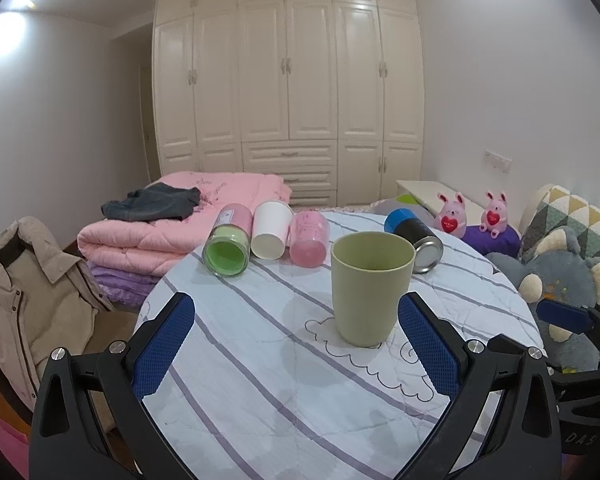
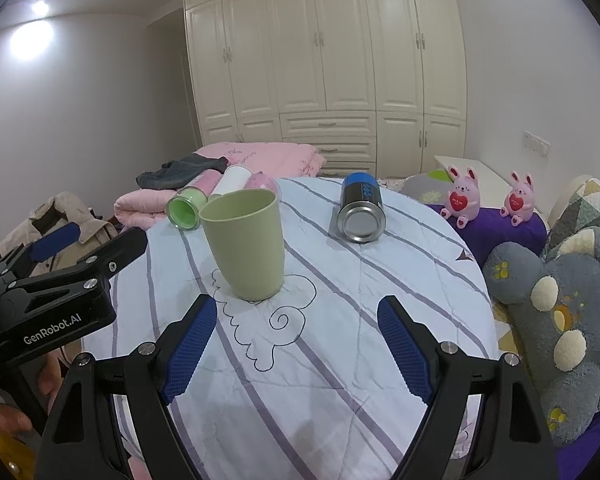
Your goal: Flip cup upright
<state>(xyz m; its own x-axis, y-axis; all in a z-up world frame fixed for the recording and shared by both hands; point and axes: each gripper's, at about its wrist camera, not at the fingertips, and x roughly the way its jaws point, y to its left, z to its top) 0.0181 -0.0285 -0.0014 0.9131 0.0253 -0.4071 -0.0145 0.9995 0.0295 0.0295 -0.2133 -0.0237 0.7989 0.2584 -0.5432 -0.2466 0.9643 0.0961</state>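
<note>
Bedroom with cream wardrobe [image 1: 288,76], round table [image 2: 340,360] under striped quilted cover, pale green cup [image 1: 370,286] standing upright mouth-up at centre, four containers lying on sides behind, left gripper [image 1: 296,344] fingers spread, empty, right gripper [image 2: 298,344] fingers spread, empty, both short of cup.

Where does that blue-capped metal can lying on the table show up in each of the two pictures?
Left wrist view: the can lies right of centre, just behind and right of the upright green cup.
Right wrist view: the can lies above centre, well right of the green cup.
Shared landmark: the two pink bunny toys beyond the table's right edge.
</note>
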